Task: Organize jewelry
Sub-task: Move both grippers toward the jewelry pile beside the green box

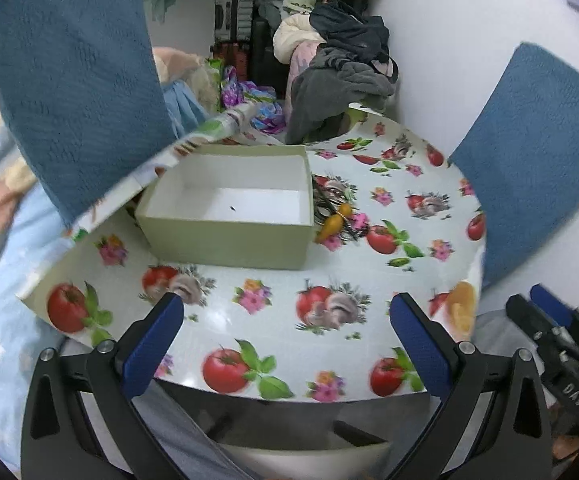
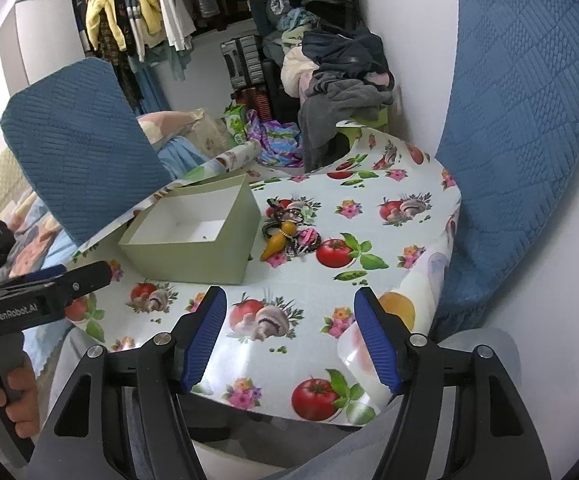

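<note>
Jewelry lies tangled just beside the empty box; my left gripper and right gripper gape, holding nothing. Snagged strands (beads, cords) could drag neighbours off the slick tablecloth.

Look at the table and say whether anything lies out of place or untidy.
Yes. The jewelry lies in a tangled heap on the tablecloth, just right of the open green box, not inside it. Also, the tablecloth's far edge curls up behind the box.

One open green box at 10 o'clock; one jewelry heap at 3 of it; two blue chair backs, 9 and 3; two grippers.
</note>
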Demonstrator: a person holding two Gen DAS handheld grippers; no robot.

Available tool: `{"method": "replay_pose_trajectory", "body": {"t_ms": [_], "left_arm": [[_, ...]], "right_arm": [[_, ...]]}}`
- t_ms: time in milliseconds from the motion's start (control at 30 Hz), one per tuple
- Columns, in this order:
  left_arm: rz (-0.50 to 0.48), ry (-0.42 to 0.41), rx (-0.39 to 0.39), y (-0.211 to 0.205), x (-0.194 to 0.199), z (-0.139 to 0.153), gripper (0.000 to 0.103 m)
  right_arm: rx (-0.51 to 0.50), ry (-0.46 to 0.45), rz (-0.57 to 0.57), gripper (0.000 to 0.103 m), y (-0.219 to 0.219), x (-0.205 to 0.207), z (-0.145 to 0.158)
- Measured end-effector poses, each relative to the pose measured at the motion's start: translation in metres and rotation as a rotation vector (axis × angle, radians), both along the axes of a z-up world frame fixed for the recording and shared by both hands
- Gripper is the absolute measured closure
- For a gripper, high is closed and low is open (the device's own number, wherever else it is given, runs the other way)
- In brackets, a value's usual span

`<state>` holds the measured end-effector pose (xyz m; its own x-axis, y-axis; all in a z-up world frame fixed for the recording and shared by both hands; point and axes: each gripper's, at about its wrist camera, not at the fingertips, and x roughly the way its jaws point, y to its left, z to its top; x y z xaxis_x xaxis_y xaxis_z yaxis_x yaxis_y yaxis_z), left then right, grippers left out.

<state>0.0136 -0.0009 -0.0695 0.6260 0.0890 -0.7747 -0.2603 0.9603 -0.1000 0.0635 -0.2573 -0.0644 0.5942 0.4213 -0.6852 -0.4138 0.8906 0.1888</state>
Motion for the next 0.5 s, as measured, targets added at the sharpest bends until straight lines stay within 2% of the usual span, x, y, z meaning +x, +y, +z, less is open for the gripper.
{"method": "replay_pose_trajectory", "body": {"t_ms": [300,500], "left_arm": [[-0.049,0.011,-0.063,-0.011,0.035,-0.018,0.001],[-0.108,0.032,-0.107,-0.032,0.066,-0.043,0.004]], "right_arm": [[0.035,-0.002,0.017,0.038,0.002,0.029,-0.007],[0.057,0.04,0.019,0.043,0.002,0.071,-0.017]]}}
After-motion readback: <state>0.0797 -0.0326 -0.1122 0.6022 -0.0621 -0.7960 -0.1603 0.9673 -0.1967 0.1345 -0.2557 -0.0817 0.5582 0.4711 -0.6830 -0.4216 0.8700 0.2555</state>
